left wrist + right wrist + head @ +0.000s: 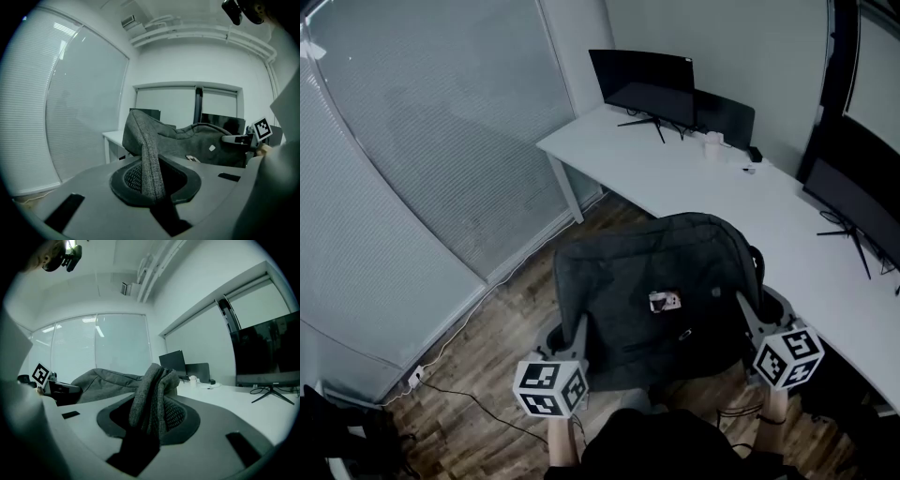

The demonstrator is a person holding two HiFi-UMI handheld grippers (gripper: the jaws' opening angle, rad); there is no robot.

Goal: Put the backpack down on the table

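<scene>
The dark grey backpack [652, 295] hangs flat between my two grippers, above the wood floor and just short of the white table's [694, 192] near edge. A small tag [665, 302] lies on its upper face. My left gripper [579, 325] is shut on a fold of the backpack's left edge [151, 168], with the fabric pinched upright between the jaws. At the opposite side, my right gripper [741, 302] is shut on a thick bunch of the backpack's fabric [152, 401]. Each gripper shows in the other's view, the right gripper [240, 138] and the left gripper [58, 388].
The white table runs from the far corner down the right side. On it stand a dark monitor [642, 84] at the back, a second monitor [855, 202] at the right, a white cup [713, 143] and a small dark object [754, 154]. Blinds cover the glass wall [422, 141] at left. A cable [441, 389] lies on the floor.
</scene>
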